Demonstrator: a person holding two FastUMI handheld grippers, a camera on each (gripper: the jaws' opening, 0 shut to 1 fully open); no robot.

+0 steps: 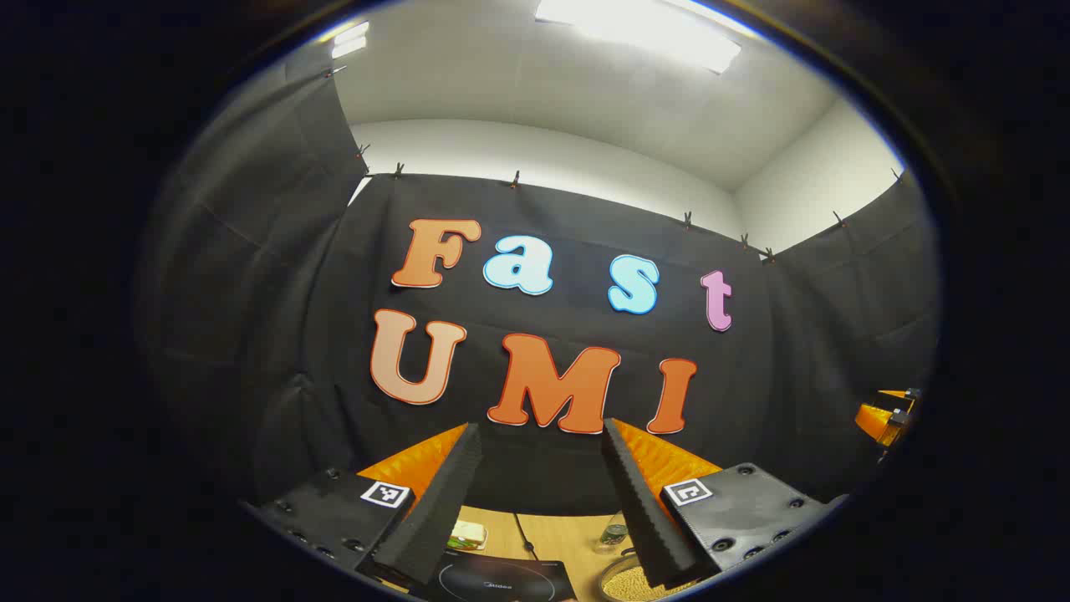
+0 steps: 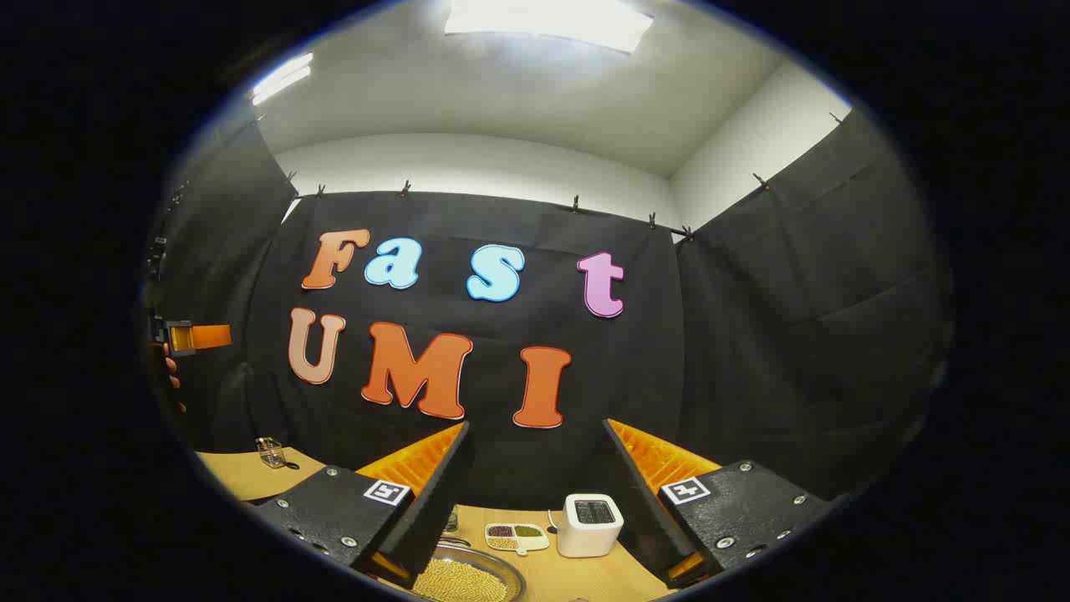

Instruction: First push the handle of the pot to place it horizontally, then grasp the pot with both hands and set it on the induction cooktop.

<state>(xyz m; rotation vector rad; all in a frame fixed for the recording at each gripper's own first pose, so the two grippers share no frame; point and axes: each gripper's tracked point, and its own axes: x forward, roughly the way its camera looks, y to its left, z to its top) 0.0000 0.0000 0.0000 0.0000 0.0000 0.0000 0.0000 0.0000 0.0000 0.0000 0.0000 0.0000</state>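
Your left gripper (image 1: pixel 535 502) hangs above the counter (image 1: pixel 577 535) with its fingers (image 1: pixel 435 510) spread wide and nothing between them. Just under them, at the bottom of the left gripper view, lies the cooktop (image 1: pixel 501 579), flat on the counter, and right beside it sits the pot (image 1: pixel 631 581), filled with pale beans. Past the cooktop you see a small dish (image 1: pixel 468 535) and a small jar (image 1: pixel 614 531), then the wall cloth (image 1: pixel 543 251). Far to the right of that view is your other gripper. Your right gripper (image 2: pixel 535 502) is likewise raised, fingers (image 2: pixel 426 510) spread and holding nothing. In the right gripper view the pot (image 2: pixel 464 577) sits below the gap, nearer the left finger; its handle cannot be made out. Beyond it lie a divided tray (image 2: pixel 517 537) of grains and a white box (image 2: pixel 589 525). A wire holder (image 2: pixel 269 451) stands well apart at the counter's left.
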